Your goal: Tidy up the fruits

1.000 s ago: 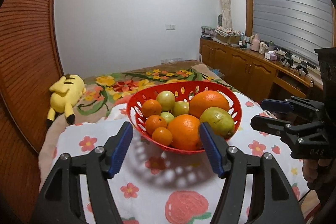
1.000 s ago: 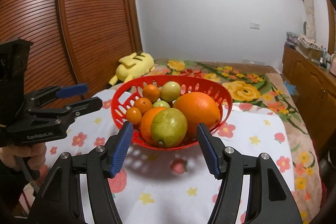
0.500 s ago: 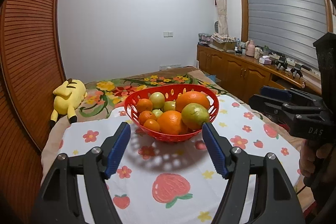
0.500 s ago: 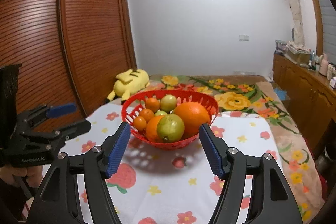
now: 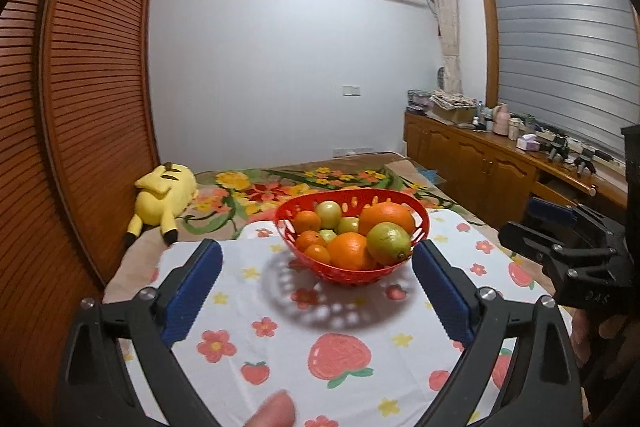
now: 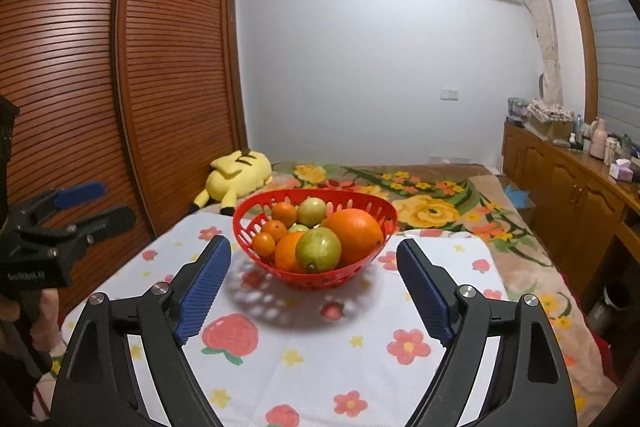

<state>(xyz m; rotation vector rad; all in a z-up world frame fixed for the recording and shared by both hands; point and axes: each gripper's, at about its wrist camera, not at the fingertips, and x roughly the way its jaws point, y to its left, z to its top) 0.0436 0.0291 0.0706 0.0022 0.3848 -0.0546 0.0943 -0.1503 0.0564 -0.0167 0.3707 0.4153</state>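
Basket holds fruit; left gripper, right gripper spread, empty; body lettering blurred.

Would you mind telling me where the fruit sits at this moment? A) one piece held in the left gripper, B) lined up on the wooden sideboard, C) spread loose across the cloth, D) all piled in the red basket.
D: the oranges and green fruit are all heaped inside the red basket, and both grippers are open and empty.

White walls, louvred wooden wardrobe, shuttered window.
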